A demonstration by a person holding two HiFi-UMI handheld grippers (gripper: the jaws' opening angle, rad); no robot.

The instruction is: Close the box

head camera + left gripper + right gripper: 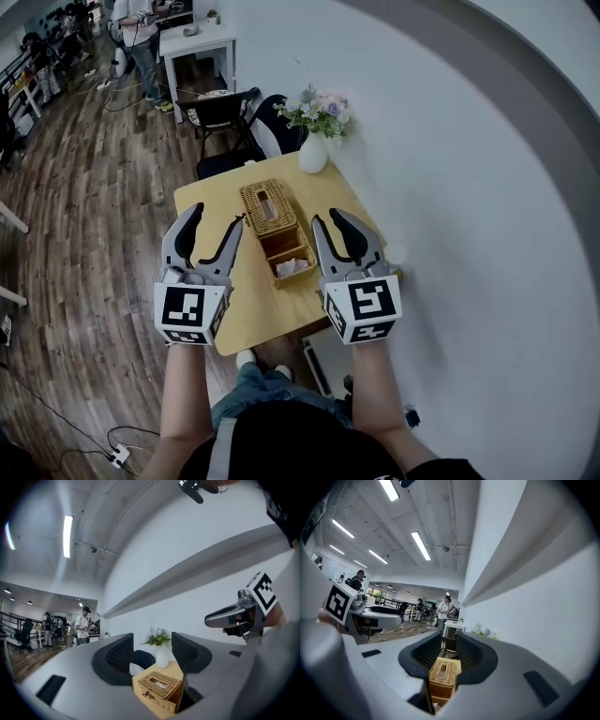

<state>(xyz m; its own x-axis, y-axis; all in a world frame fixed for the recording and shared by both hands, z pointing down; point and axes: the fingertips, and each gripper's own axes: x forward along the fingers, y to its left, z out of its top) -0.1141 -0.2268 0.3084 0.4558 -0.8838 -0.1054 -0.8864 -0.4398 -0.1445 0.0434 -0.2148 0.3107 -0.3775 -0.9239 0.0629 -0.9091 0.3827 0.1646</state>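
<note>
The wicker box [281, 242] stands on the small yellow surface [253, 305], about in the middle of it, with its lid [267, 208] open. The lid, which has a slot in its top, is swung to the far side of the box; from the head view it seems to lie almost flat, but I cannot tell its exact tilt. Inside the open box something white [292, 268] is visible.

The left hand-held gripper [217, 217] hangs above the surface just to the left of the box, and its jaws are spread wide with nothing between them. In the left gripper view the box shows low, beyond the jaws and a little to their right side, not touched by them.

The right hand-held gripper [329, 217] hangs just to the right of the box, near its right wall. Its jaws stand close to each other with a narrow gap, and they pinch nothing; in the right gripper view the box shows through this gap, further away and lower.

So the box lies between the two grippers, apart from both. Behind it, at the far edge of the surface, stands a white vase [313, 153] with flowers [319, 111].
</note>
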